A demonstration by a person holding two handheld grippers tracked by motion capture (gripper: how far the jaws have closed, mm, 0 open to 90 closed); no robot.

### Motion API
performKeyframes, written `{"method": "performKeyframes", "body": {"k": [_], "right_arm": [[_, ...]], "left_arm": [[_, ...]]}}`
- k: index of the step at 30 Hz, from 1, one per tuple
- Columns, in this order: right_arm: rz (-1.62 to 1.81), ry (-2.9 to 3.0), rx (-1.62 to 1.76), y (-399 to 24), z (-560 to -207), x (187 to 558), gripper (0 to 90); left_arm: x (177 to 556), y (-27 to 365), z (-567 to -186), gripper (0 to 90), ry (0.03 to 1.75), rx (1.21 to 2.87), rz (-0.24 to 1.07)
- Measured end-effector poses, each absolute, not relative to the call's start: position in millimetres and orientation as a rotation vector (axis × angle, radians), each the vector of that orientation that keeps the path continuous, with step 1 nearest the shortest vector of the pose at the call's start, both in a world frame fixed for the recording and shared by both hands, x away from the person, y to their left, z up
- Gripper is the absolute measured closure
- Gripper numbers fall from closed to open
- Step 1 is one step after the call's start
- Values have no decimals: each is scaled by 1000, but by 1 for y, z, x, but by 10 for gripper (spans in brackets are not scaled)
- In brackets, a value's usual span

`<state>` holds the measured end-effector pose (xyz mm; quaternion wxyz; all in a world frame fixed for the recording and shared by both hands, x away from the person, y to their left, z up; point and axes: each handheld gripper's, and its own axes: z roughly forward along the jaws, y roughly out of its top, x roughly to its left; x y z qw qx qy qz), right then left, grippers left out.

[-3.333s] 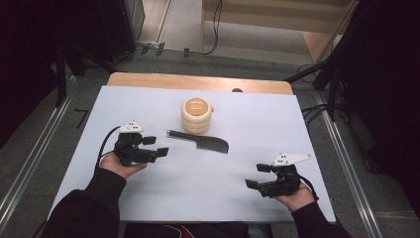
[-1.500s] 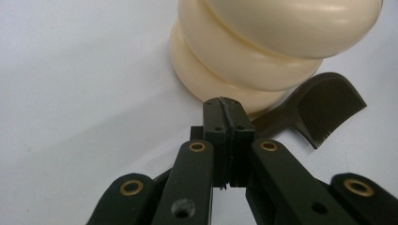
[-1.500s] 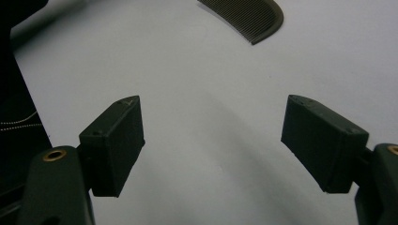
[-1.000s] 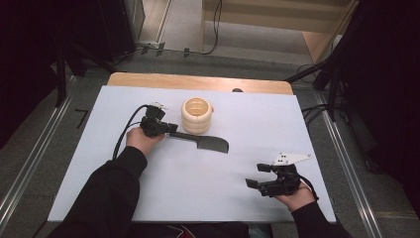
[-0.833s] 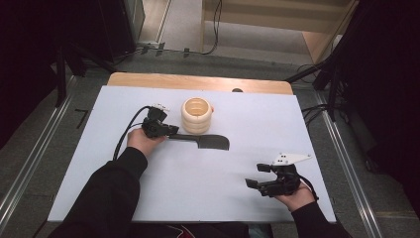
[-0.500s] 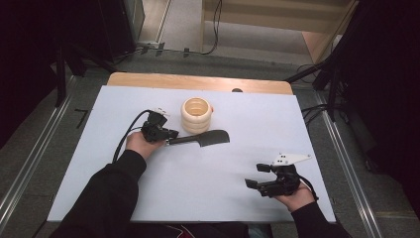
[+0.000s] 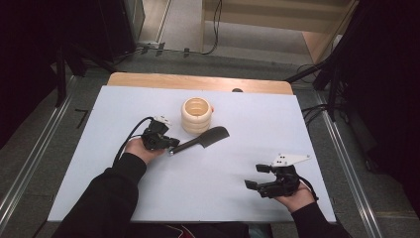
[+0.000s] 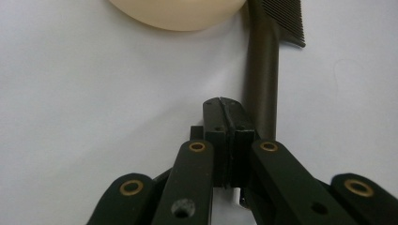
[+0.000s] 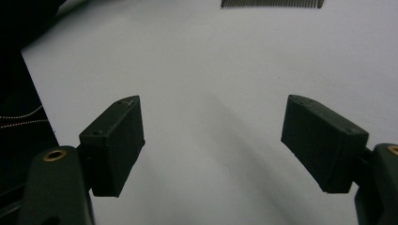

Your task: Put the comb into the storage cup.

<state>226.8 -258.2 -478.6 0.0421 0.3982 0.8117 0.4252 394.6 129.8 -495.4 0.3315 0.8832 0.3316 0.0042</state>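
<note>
A black comb (image 7: 203, 140) lies on the white tabletop (image 7: 198, 203), slanting up to the right, its toothed head just below a cream ringed pot (image 7: 196, 115). My left gripper (image 7: 171, 144) is at the comb's handle end. In the left gripper view its jaws (image 8: 224, 105) are shut pad to pad, and the comb handle (image 8: 262, 84) runs along the outside of the right jaw and under it, with the cream pot (image 8: 178, 11) ahead. My right gripper (image 7: 253, 176) rests open near the front right; its view (image 9: 211, 126) holds bare table and the comb's teeth (image 9: 272, 3) far off.
A wooden strip (image 7: 198, 82) borders the table's far edge. Metal rails (image 7: 29, 163) run along both sides on the floor, with cables (image 7: 317, 111) at the right. The person's dark sleeve (image 7: 109, 198) reaches in from the front left.
My left hand moved from the front left up to the comb's handle, then drew back toward the person; the comb swung so its head now points up right. The right gripper stayed still.
</note>
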Motion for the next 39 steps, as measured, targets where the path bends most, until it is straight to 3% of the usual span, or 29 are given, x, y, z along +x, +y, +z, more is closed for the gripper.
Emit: {"method": "performKeyframes", "body": {"k": [15,16,21,22,26,36,39], "right_arm": [[1296,2495,1207,-257,-479,226,192],[1293,2495,1208,-257,-479,226,193],[1290,2496,1205,-257,-478,226,193],[1293,2495,1204,-258,-478,226,193],[1292,2499,1201,-257,-478,226,193],[1296,2500,1197,-257,-478,226,193],[1296,2498,1196,-257,-478,226,193]], "left_arm": [[380,119,-495,858,828,2325,-50],[380,122,-494,804,848,2316,-50],[379,132,-485,710,888,2253,-70],[375,136,-479,642,885,2222,-75],[365,141,-468,526,874,2186,-81],[336,156,-452,378,834,2104,-109],[324,164,-451,376,844,2097,-125]]}}
